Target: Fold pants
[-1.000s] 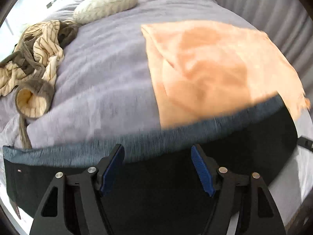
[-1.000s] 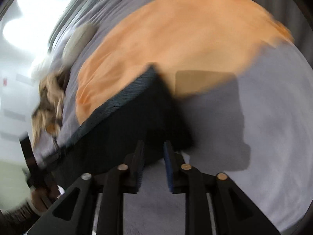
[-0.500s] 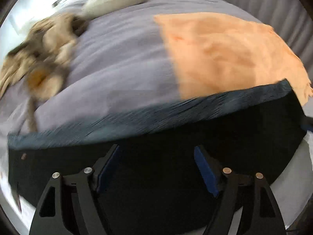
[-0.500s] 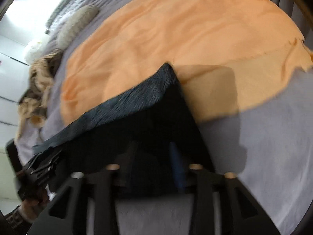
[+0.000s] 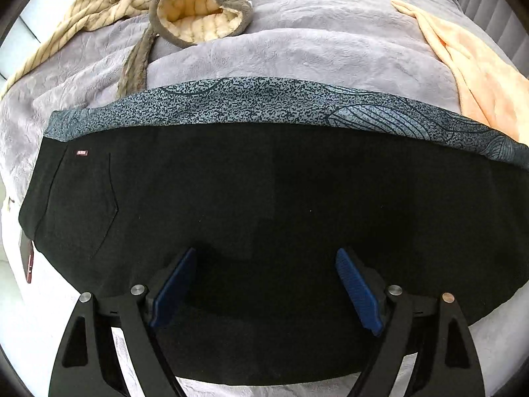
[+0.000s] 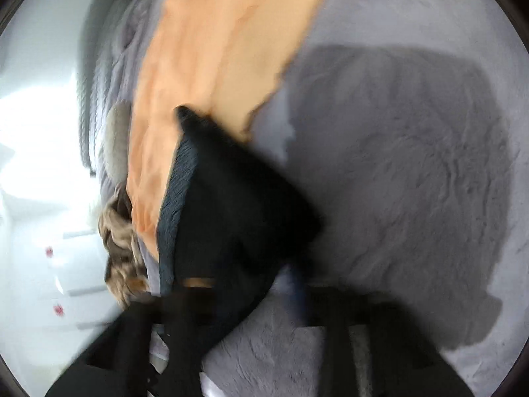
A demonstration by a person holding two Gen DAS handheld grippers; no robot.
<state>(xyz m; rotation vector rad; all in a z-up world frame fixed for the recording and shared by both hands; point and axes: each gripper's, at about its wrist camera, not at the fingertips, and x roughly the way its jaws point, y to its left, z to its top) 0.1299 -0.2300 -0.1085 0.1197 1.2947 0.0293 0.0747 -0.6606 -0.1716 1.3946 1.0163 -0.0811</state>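
Striped robe and peach cloth flank black pants.

A bed covered with a soft lilac-grey blanket fills the scene ahead of the tongs. Far ahead and to the left on it lies a heap of cream striped clothing with grey-brown trim; ahead to the right lies a peach cloth. A grey pleated curtain hangs beyond the bed's far right corner. In the blurred right wrist view, a bright white wall stands to the left, and a hard shadow falls on the blanket.
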